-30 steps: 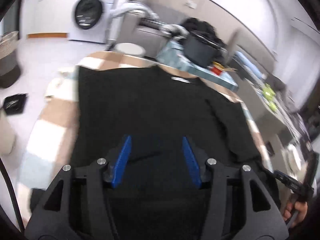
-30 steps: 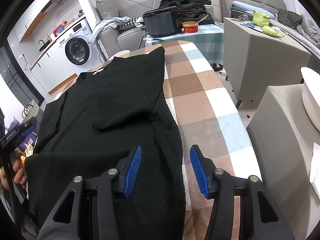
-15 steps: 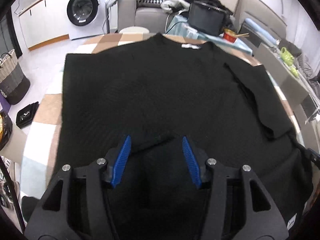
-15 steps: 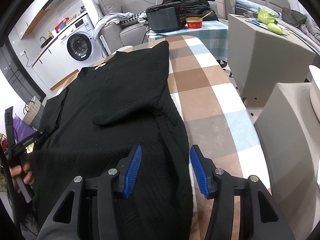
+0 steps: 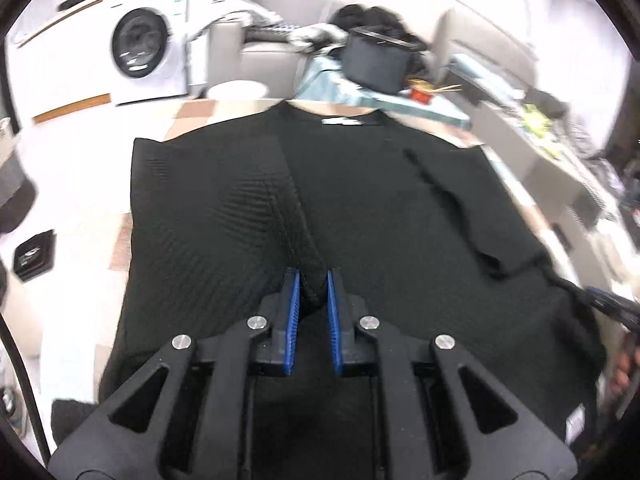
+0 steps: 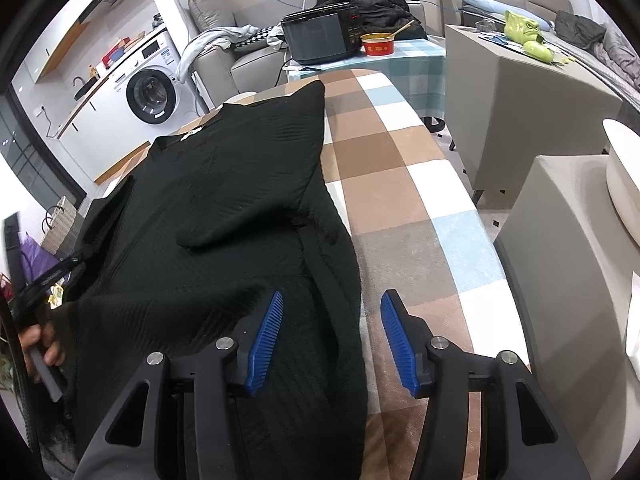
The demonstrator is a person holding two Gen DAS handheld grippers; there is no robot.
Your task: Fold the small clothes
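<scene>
A black ribbed knit sweater [image 5: 360, 208] lies spread flat, collar away from the cameras, on a table covered with a brown, white and pale-blue checked cloth [image 6: 400, 168]. It covers the left part of the surface and hangs over the near edge, leaving the checked right side bare. One sleeve [image 6: 256, 184] is folded in across the body.

The left gripper [image 5: 313, 292], with blue ribbed pads, has just been closing: its jaws stand nearly together and pinch a raised ridge of the sweater's fabric near the near edge, with a crease running from the pads up toward the collar.

The right gripper [image 6: 330, 316] stands with its jaws spread apart above the sweater's right edge. The left pad is over the black knit, the right pad over the bare cloth, neither pressing on anything.
</scene>
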